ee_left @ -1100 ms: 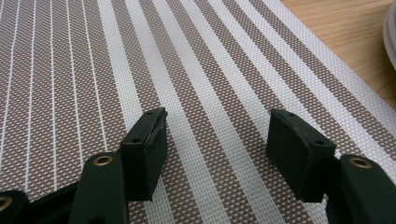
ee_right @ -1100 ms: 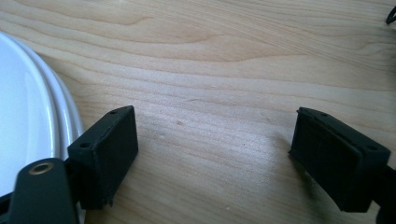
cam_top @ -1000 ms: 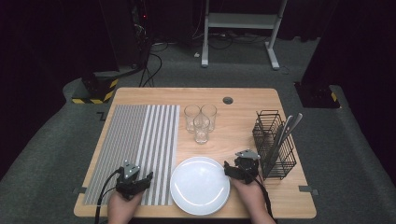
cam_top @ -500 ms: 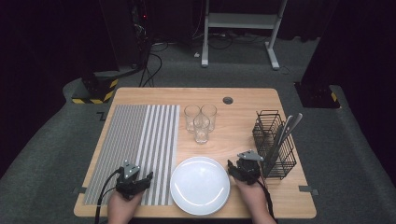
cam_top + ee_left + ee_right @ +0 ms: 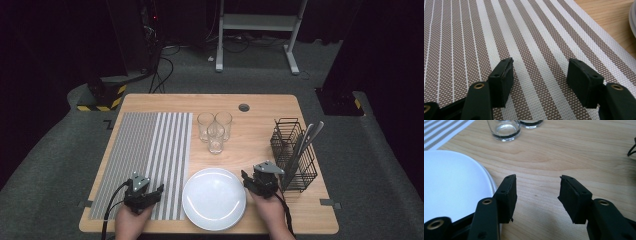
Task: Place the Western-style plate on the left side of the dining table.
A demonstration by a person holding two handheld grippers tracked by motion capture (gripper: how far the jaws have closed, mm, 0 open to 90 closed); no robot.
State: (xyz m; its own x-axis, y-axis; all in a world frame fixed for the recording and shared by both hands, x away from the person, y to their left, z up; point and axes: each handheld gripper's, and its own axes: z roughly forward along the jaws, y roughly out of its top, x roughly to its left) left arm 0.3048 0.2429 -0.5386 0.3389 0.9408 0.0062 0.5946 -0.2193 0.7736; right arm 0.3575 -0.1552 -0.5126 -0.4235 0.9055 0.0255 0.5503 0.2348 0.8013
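Observation:
A white plate (image 5: 214, 198) lies near the table's front edge, between my two grippers. My left gripper (image 5: 150, 192) rests over the striped placemat (image 5: 145, 160) at front left; its jaws stand open with only mat (image 5: 536, 50) between them (image 5: 540, 72). My right gripper (image 5: 250, 181) sits just right of the plate, open over bare wood (image 5: 537, 187), with the plate's rim (image 5: 454, 187) at its left jaw. Three clear glasses (image 5: 215, 129) stand clustered mid-table, and two of their bases (image 5: 505, 130) show ahead of the right gripper.
A black wire cutlery basket (image 5: 294, 155) with several metal utensils (image 5: 305, 140) stands at the right, close to my right gripper. A round cable hole (image 5: 244, 107) sits at the table's back edge. Dark floor, cables and a white frame lie beyond.
My right gripper has shifted slightly to the right, away from the plate and toward the basket. The left gripper stays where it was.

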